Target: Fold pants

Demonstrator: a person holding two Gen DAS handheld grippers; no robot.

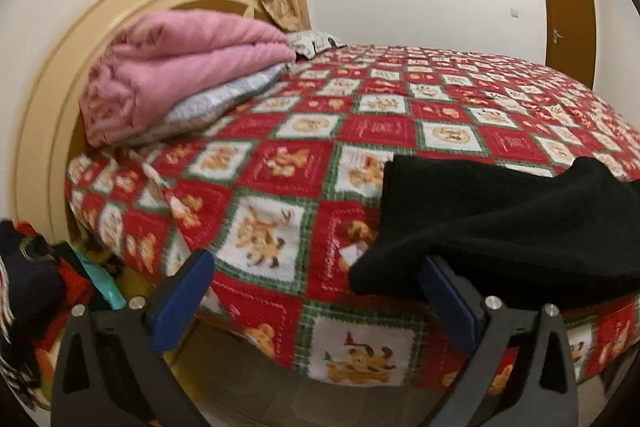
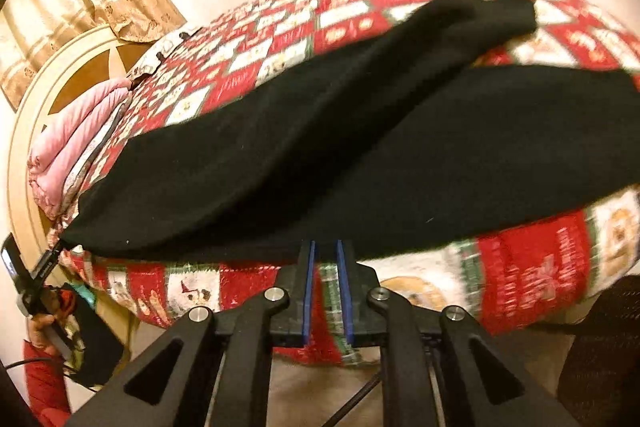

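Black pants (image 2: 360,139) lie spread along the near edge of the bed (image 2: 532,267), legs running to the far right. In the left wrist view the pants (image 1: 512,223) fill the lower right. My left gripper (image 1: 316,267) is open wide; a corner of the pants drapes over its right fingertip (image 1: 434,269). My right gripper (image 2: 325,247) is nearly closed, its tips at the pants' near hem; a narrow gap shows between the blue pads. The left gripper also shows at the pants' left corner in the right wrist view (image 2: 48,263).
A red checked cartoon bedspread (image 1: 360,131) covers the bed. A folded pink blanket (image 1: 180,67) on a grey quilt sits by the curved headboard (image 1: 44,99). Clothes (image 1: 36,287) are piled left of the bed. A brown door (image 1: 568,15) stands at the far right.
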